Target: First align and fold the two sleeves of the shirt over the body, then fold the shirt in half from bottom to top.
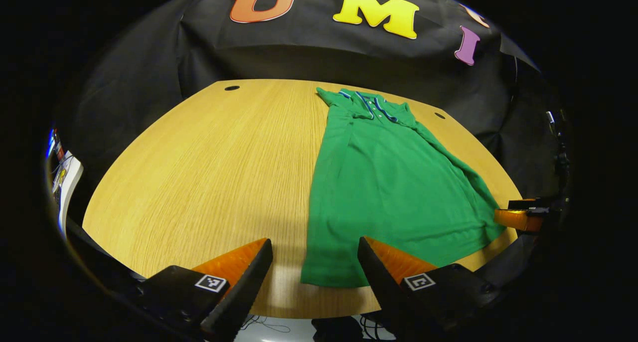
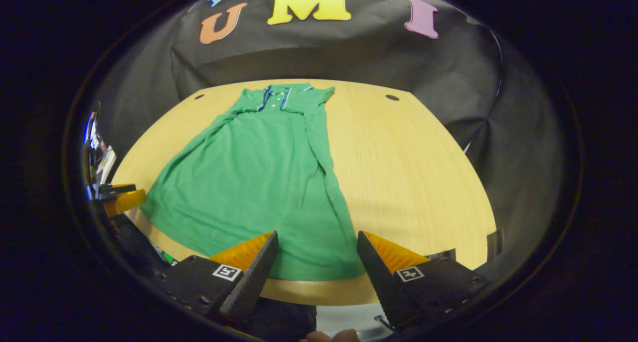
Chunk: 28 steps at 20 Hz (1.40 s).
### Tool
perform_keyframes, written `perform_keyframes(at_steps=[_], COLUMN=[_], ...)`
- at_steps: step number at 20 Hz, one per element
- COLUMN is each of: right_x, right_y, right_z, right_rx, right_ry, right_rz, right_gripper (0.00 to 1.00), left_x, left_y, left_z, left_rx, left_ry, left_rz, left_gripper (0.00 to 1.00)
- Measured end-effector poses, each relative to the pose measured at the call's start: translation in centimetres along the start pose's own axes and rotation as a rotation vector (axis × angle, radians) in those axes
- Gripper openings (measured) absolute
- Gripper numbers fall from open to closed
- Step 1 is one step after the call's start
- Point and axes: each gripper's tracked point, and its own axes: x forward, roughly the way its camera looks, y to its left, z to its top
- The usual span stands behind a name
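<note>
A green polo shirt (image 1: 394, 182) lies flat on the wooden table (image 1: 209, 167), collar toward the far edge and hem at the near edge, both sleeves folded in. The left gripper (image 1: 315, 262) and right gripper (image 2: 317, 255) hang above the hem corners, 2 fingers each spread wide, gripping nothing.

The shirt (image 2: 259, 182) lies flat on the worktop (image 2: 408, 172), collar (image 2: 276, 96) at the far edge and hem at the near one, with the left tool (image 1: 315, 262) and right tool (image 2: 317, 262) hovering over opposite hem corners.
</note>
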Motion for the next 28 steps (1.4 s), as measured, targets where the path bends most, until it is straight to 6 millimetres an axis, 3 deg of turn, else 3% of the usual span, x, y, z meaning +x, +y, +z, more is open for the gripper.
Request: perform_keyframes(at_steps=[2,9,13,14,15,17,18,19,20,21,22,23,28], right_x=[0.6,0.9,1.2,1.2,1.3,1.3,1.1,1.1,1.3,1.4,1.3,1.1,1.4], right_y=[0.0,-1.9,-1.4,-1.0,-0.6,-0.6,-0.7,-0.6,-0.6,-0.7,-0.7,-0.7,-0.6], right_z=[-0.9,-1.3,-1.3,-1.5,-1.5,-1.6,-1.4,-1.3,-1.2,-1.2,-1.0,-1.1,-0.9], right_rx=[-0.006,0.035,0.051,0.057,0.060,0.058,0.059,0.052,0.045,0.037,0.032,0.021,0.020], right_ry=[0.024,0.013,0.019,0.027,0.030,0.035,0.032,0.035,0.036,0.039,0.034,0.043,0.042], right_rz=[-0.004,-0.051,-0.019,0.004,0.020,0.031,0.031,0.031,0.032,0.034,0.029,0.032,0.040], right_gripper=[0.98,0.97,0.96,0.95,0.83,0.62,0.50,0.26,0.15,0.08,0.08,0.01,0.01], left_x=[-0.1,-0.1,0.0,-0.1,-0.2,-0.2,-0.2,-0.2,-0.3,-0.3,-0.2,0.1,0.2], left_y=[-0.5,-0.8,-0.8,-0.8,-0.7,-0.6,-0.4,0.2,0.3,0.0,-0.2,-0.4,-1.1], left_z=[-0.5,-1.8,-2.0,-2.1,-2.1,-2.3,-2.3,-2.5,-2.4,-2.4,-2.4,-2.3,-2.0], left_rx=[0.015,0.028,0.032,0.034,0.030,0.018,0.010,-0.003,-0.021,-0.026,-0.021,-0.015,-0.068], left_ry=[0.013,0.041,0.054,0.060,0.062,0.065,0.066,0.065,0.061,0.061,0.064,0.067,0.071], left_rz=[-0.015,-0.020,-0.005,-0.001,0.003,0.012,0.023,0.045,0.047,0.048,0.047,0.042,-0.002], left_gripper=[1.00,1.00,1.00,1.00,1.00,0.86,0.74,0.55,0.41,0.26,0.09,0.07,0.06])
